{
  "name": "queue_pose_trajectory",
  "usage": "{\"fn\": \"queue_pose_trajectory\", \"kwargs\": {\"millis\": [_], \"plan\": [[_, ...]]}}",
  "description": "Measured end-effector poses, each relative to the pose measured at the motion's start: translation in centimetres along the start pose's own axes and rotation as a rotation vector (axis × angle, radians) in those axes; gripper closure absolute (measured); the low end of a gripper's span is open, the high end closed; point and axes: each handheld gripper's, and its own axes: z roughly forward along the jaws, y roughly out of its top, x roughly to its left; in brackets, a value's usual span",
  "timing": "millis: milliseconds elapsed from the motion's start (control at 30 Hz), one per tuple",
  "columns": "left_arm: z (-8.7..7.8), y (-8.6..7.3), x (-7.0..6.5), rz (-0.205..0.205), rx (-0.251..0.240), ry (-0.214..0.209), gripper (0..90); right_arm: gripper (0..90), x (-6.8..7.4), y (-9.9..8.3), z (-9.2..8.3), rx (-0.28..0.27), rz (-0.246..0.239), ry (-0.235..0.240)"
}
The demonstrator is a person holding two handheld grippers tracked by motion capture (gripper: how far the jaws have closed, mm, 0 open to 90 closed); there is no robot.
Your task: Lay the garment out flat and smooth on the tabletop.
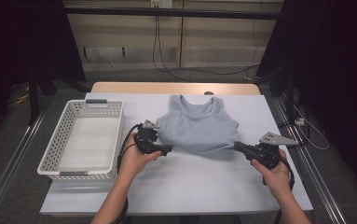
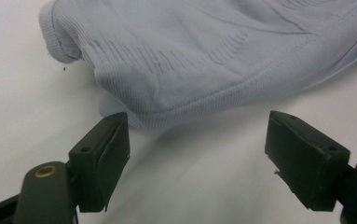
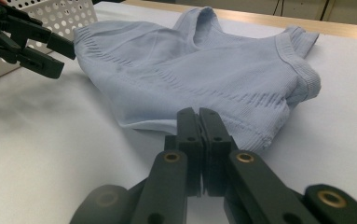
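My left gripper (image 2: 197, 154) gapes just short of the top's (image 2: 213, 56) hem — nothing caught; my right gripper (image 3: 199, 123) is pinched together at its far corner.

From my feed: table (image 1: 181, 186) with a white top, a wooden edge (image 1: 176, 87) showing along its far side. Grey floor (image 1: 17, 140) around it, metal rails (image 1: 8, 158) running on both sides. Beige panelled wall (image 1: 134, 37) at the back, black cables (image 1: 167, 60) hanging down it onto the floor. Dark curtains (image 1: 334, 70) left and right. Lighting even, fairly dim.
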Motion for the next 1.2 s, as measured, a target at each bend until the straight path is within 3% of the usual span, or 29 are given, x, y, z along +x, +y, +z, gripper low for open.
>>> {"fn": "queue_pose_trajectory", "kwargs": {"millis": [200, 300, 433, 533, 633, 833, 1200], "plan": [[0.7, -0.2, 0.3, -0.006, 0.023, 0.021, 26.0, 88.4, 0.1, -0.2, 0.1, 0.009, -0.009, -0.002], [1.2, -0.3, 0.6, -0.014, -0.005, 0.034, 32.0, 88.4, 0.1, -0.3, 0.1, 0.010, -0.010, -0.005], [1.6, -0.1, 0.8, -0.036, -0.038, 0.023, 35.3, 88.3, 0.2, -0.6, 0.1, 0.014, -0.014, -0.008], [1.6, 0.3, 0.8, -0.025, -0.052, 0.009, 40.0, 88.3, 0.2, -0.7, 0.1, 0.020, -0.012, -0.013], [1.4, 0.6, 0.8, -0.040, -0.065, -0.008, 48.2, 88.3, 0.1, -0.8, 0.0, 0.012, -0.007, -0.021], [1.2, 0.8, 0.5, -0.062, -0.044, -0.051, 64.3, 88.3, 0.1, -1.0, -0.1, 0.017, -0.003, -0.023], [0.6, 1.1, 0.2, -0.089, -0.009, -0.084, 83.4, 88.3, 0.3, -1.0, 0.2, 0.040, -0.039, -0.036]]}}
